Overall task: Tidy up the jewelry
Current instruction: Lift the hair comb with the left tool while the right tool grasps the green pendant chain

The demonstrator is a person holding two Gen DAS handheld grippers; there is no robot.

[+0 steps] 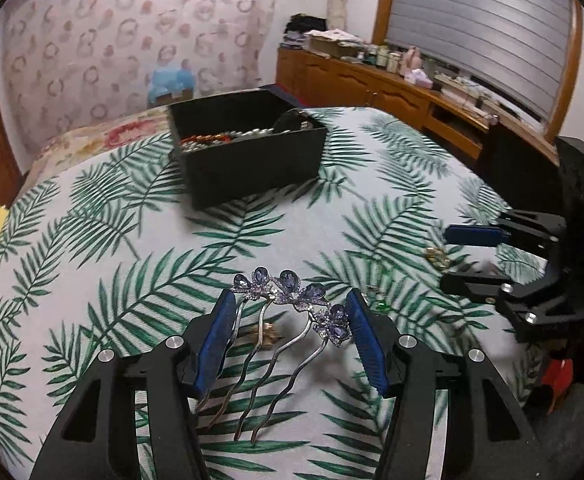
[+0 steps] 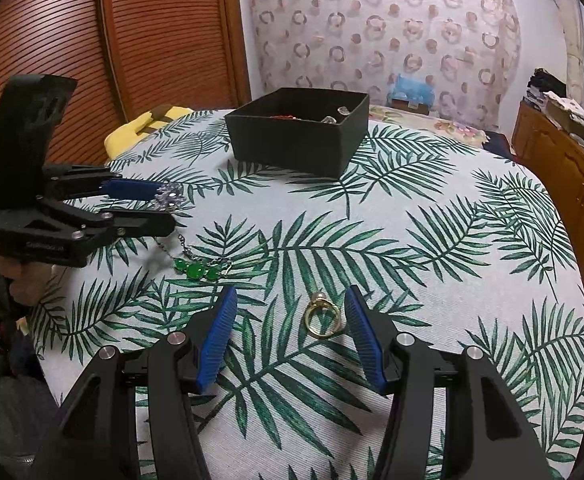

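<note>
Two grippers spread wide over a leaf-print cloth (image 2: 452, 208).

Left gripper (image 1: 290, 312) brackets a purple-jewelled hair comb (image 1: 288, 300) without pinching it; whether the comb rests on the cloth I cannot tell. A green-stone necklace (image 2: 196, 268) lies between the tools. Right gripper (image 2: 290, 312) stands open around a gold ring (image 2: 324, 318), fingers apart from it. Beyond sits a black box (image 2: 296, 132) holding beads, with a wooden sideboard (image 1: 392, 88) along the wall.
</note>
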